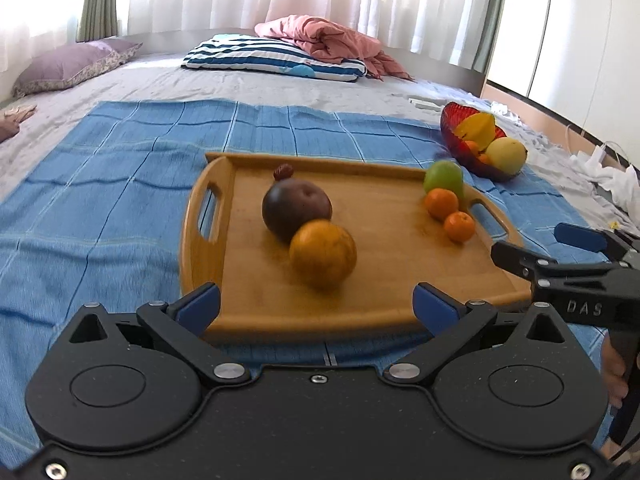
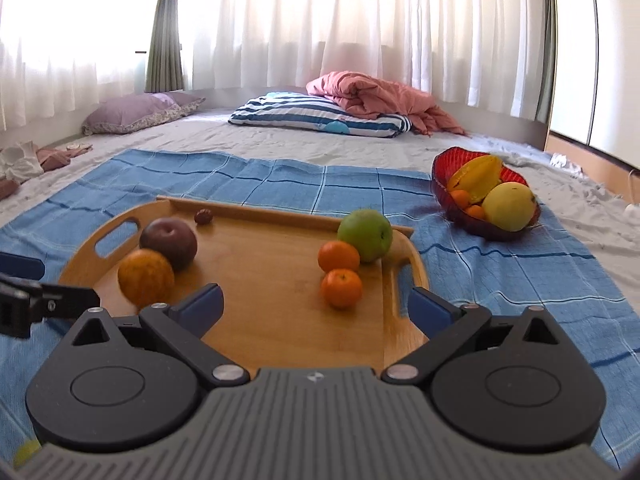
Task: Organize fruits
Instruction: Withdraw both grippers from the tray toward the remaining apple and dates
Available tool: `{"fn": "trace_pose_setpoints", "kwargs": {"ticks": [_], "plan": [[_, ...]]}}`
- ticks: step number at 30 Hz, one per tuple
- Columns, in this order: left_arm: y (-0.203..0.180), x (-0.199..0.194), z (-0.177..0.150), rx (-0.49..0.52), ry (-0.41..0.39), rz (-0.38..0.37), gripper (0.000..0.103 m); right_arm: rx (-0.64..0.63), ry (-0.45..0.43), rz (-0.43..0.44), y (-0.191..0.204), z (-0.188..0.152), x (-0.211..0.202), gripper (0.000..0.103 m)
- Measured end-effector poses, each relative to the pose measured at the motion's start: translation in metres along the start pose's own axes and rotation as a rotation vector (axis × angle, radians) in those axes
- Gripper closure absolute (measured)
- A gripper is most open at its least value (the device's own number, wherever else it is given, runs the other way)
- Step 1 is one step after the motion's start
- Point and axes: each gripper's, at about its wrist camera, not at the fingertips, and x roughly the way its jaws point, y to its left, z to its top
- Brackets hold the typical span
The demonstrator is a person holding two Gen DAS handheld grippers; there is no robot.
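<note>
Fruit lies scattered on the wooden tray (image 1: 400,300), which sits on a blue cloth (image 1: 100,200) spread over the bed. Toward the tray's left handle a large orange (image 1: 322,253) rests touching a dark plum-coloured fruit (image 1: 296,208), with a small reddish date-like piece (image 1: 283,171) just behind them at the tray's far rim. By the tray's right handle sit two small mandarins (image 2: 341,288) and a green apple (image 2: 365,234), all close together. Beyond the tray's right end stands a red bowl (image 2: 444,168) already holding a starfruit, a yellow fruit and small oranges.

The left gripper (image 1: 316,306) and the right gripper (image 2: 315,306) both hover at the tray's near edge, fingers spread wide with nothing between them.

Round fruit of this kind likely rolls at a touch and has smooth, somewhat slippery skin; the mandarins look light and soft, so a gentle squeeze across the widest middle seems best. The big orange probably needs nearly the full spread.
</note>
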Motion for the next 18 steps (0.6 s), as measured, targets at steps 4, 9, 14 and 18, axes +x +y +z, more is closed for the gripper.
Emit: {"fn": "trace_pose_setpoints", "kwargs": {"ticks": [4, 9, 14, 18], "plan": [[-0.002, -0.009, -0.017, 0.003, 0.003, -0.004, 0.001, -0.037, -0.029, -0.014, 0.008, -0.016, -0.019, 0.0], [-0.002, -0.021, -0.037, 0.007, 0.006, -0.014, 0.0, -0.057, -0.046, -0.011, 0.016, -0.033, -0.037, 0.0], [-0.001, -0.035, -0.052, 0.013, 0.004, -0.021, 0.001, -0.057, -0.065, -0.001, 0.02, -0.048, -0.055, 0.0], [0.0, -0.048, -0.063, 0.021, 0.008, -0.033, 0.0, -0.071, -0.076, 0.01, 0.024, -0.06, -0.067, 0.0]]}}
